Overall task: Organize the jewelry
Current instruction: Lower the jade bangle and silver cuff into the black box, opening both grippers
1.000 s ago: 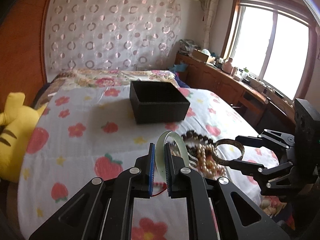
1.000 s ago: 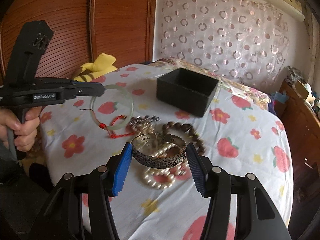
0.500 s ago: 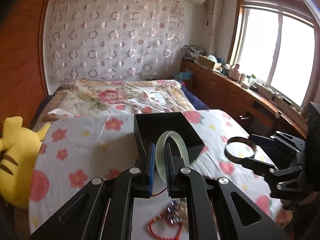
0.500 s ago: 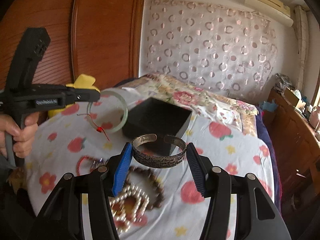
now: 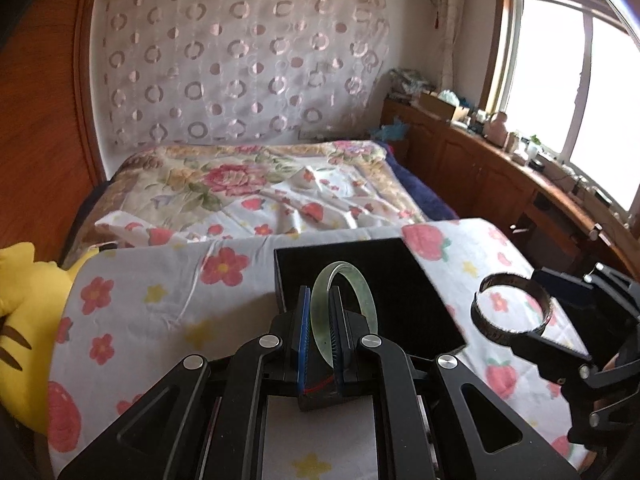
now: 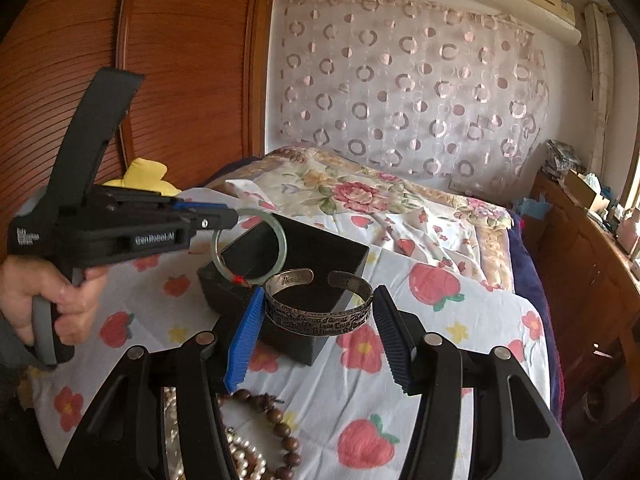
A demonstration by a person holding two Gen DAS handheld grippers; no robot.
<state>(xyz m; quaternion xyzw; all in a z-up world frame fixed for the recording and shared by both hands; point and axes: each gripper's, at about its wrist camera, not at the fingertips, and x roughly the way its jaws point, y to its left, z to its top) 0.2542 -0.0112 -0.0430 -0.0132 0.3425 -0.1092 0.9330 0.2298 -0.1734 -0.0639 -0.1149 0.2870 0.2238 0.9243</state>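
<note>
My left gripper is shut on a pale green jade bangle with a red thread, held over the near edge of the open black box. My right gripper is shut on an engraved silver cuff bracelet, held just in front of the same black box. The jade bangle and the left gripper also show in the right wrist view, above the box's left corner. The cuff shows right of the box in the left wrist view.
The box sits on a table covered by a white strawberry and flower cloth. A wooden bead bracelet and a pearl strand lie under my right gripper. A yellow plush toy is at the left. A bed lies beyond.
Both grippers have lifted away from the jewelry pile and moved forward to the black box, each carrying its bracelet. The box is much closer now.
</note>
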